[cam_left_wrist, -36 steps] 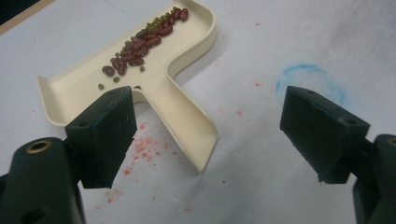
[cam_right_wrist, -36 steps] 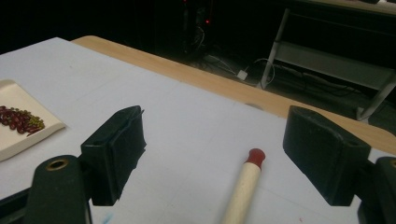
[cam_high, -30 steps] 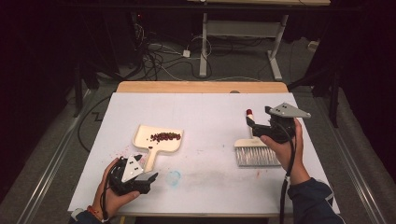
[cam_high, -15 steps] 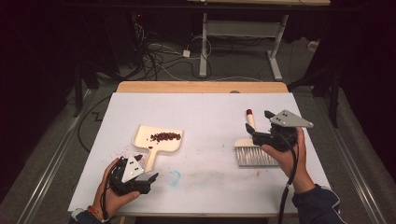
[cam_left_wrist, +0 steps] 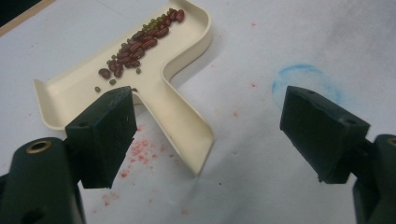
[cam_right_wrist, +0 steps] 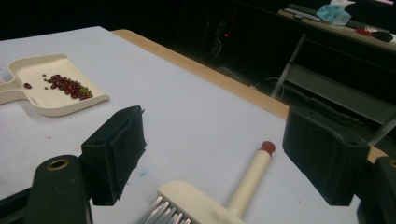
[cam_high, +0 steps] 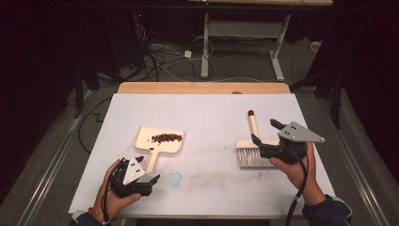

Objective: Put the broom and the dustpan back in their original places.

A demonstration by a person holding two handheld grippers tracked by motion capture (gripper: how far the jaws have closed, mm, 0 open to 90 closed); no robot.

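**Beans gathered in the dustpan, brush lying free**

The sweeping appears to be done, judging from how things lie: a cluster of red beans point(cam_high: 166, 137) (with a few small green ones among them) rests inside the dustpan point(cam_high: 143, 136) on the left half of the desk point(cam_high: 211, 108). No loose beans can be made out on the white covering, only faint red specks and a blue ring mark.

The left hand-held gripper point(cam_left_wrist: 208, 130) is held with its jaws spread wide and empty, just short of the dustpan's handle tip. The right hand-held gripper point(cam_right_wrist: 215, 154) is likewise spread and empty, poised over the brush point(cam_high: 253, 143), which lies flat on the right half, well apart from the dustpan.

The step in hand is judged to be a release or a pause. If the dustpan is to be lifted next, its flat handle would need to be straddled and pinched.

The dustpan is cream plastic, smooth, with a raised rim. The brush has pale bristles, a cream block and a round handle capped in red.
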